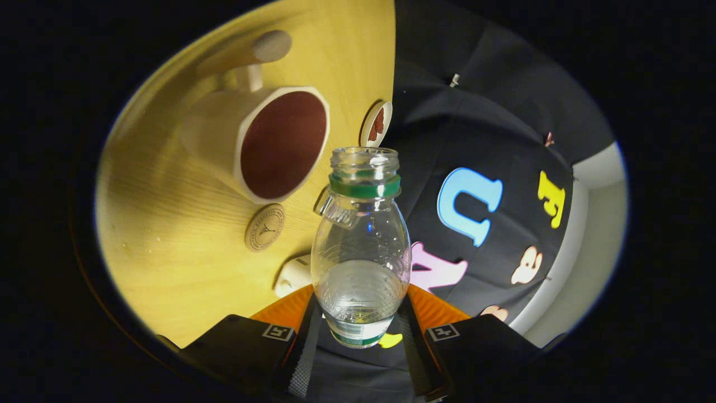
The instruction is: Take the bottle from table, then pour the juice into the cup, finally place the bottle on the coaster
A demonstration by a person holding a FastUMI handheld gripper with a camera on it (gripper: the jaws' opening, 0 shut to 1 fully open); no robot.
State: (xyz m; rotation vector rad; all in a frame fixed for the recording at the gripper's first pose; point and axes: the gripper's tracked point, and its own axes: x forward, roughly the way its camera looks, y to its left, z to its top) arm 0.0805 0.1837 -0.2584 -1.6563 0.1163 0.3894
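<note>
My gripper (361,319) is shut on a clear plastic bottle (361,246), both fingers pressing its lower body. The bottle has a green neck ring and an uncapped mouth, with a little clear liquid low inside it. I am rolled over, so the yellow wooden table (168,246) stands on edge beside the bottle. A white cup (263,143) with a dark red inside stands on it, its rim close beside the bottle's mouth. A round cork coaster (264,226) lies on the table between the cup and my fingers.
A small white cap-like piece (293,275) lies on the table close to my left finger. A small round white-rimmed disc (376,124) sits at the table's edge beyond the bottle mouth. A beige knobbed thing (263,50) stands behind the cup. The booth's black cloth wall (492,112) hangs past the table's edge.
</note>
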